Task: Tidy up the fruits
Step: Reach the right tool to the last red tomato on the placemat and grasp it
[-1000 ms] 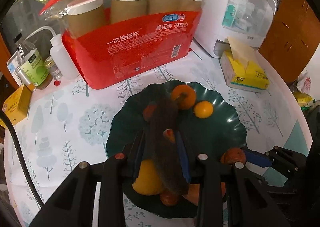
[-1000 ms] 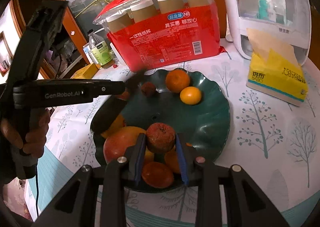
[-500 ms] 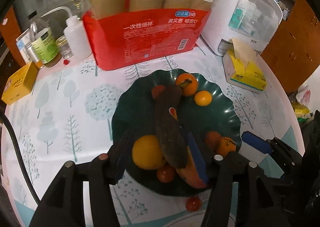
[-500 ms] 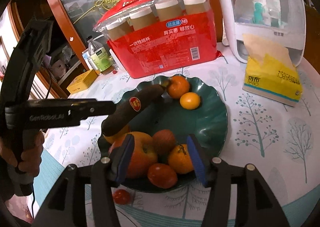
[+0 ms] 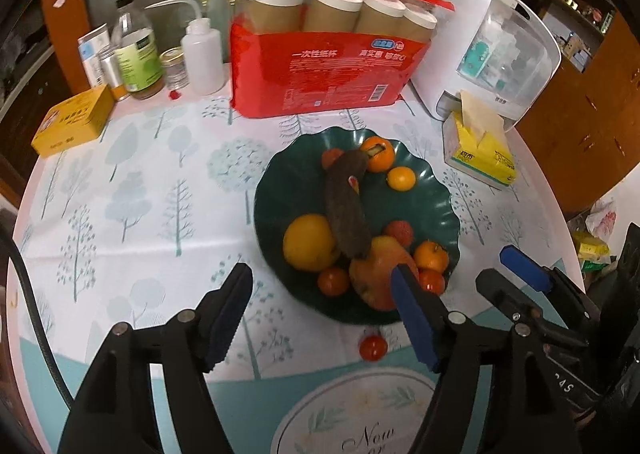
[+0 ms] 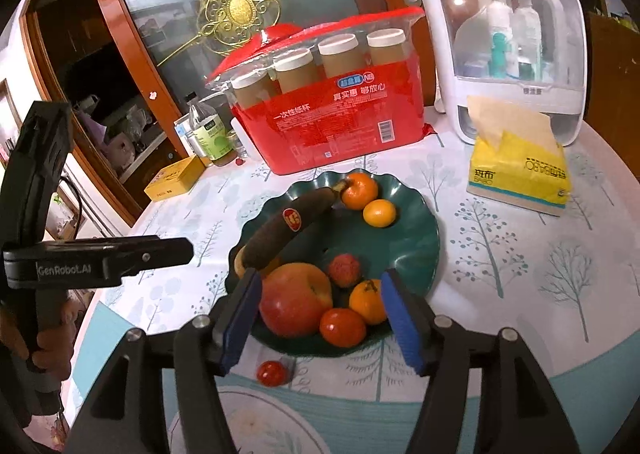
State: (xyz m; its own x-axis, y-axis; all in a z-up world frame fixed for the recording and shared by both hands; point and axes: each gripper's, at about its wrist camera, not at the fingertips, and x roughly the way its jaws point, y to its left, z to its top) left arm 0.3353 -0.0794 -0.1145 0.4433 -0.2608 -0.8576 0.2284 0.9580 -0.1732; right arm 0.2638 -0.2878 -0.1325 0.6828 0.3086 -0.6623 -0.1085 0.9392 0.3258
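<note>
Left gripper (image 5: 320, 312): jaws wide, holding nothing, lower centre of frame.
Right gripper (image 6: 322, 320): jaws wide, holding nothing, at the plate's near rim.
Plate (image 6: 412, 250): green, centre of frame, on the tablecloth.
Fruit: banana (image 6: 288, 228), apple (image 6: 294, 300) and oranges lie on the plate.
Tomato (image 6: 272, 373): on the cloth, just off the plate's near rim.

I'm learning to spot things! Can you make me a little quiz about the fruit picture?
1. True or false: the left gripper is holding the banana.
2. Which fruit lies off the green plate? A apple B small tomato C lychee
3. Fill in: the yellow tissue pack sits in front of the white ____.

Key: 1 false, both grippers are open. 2 B, the small tomato. 3 container.
</note>
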